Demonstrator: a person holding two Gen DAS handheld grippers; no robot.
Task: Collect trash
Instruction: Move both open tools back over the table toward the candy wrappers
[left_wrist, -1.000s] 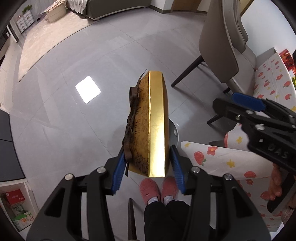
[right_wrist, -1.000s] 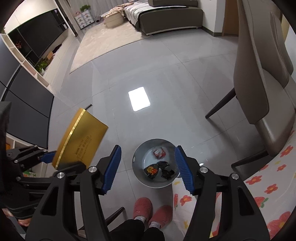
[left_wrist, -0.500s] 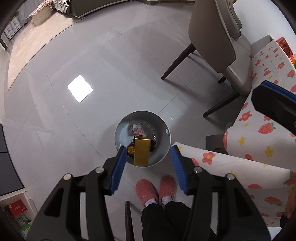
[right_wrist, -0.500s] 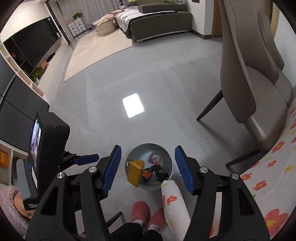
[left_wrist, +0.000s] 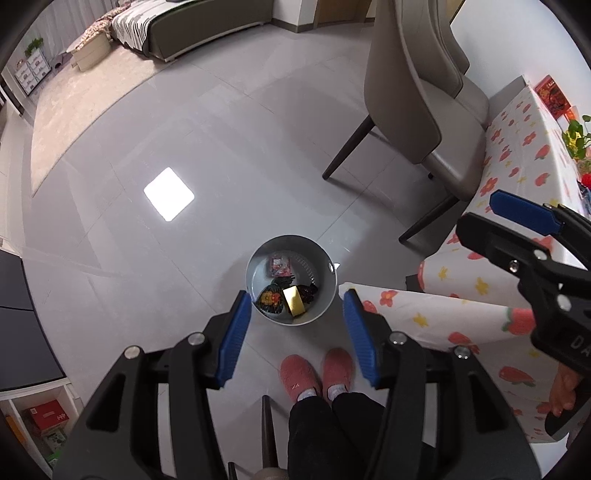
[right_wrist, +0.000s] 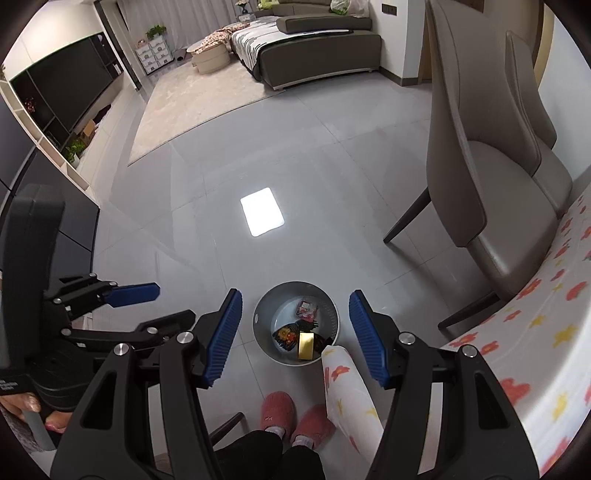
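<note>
A round grey trash bin (left_wrist: 330, 293) stands on the floor below both grippers; it also shows in the right wrist view (right_wrist: 334, 314). Inside it lie a gold box (left_wrist: 293, 301) (right_wrist: 306, 345), a dark wrapper with an orange print (left_wrist: 271, 297) and a red packet (left_wrist: 279, 266). My left gripper (left_wrist: 295, 334) is open and empty, high above the bin. My right gripper (right_wrist: 295, 334) is open and empty, also high above it. Each gripper shows at the edge of the other's view.
A table with a strawberry and flower cloth (left_wrist: 480, 317) stands at the right, its corner hanging close to the bin. Two beige chairs (right_wrist: 491, 192) stand beyond it. The person's pink slippers (left_wrist: 317, 373) are just in front of the bin.
My left gripper opened and let go of the gold box, which dropped into the bin. Both grippers have risen and the views tilted up.
</note>
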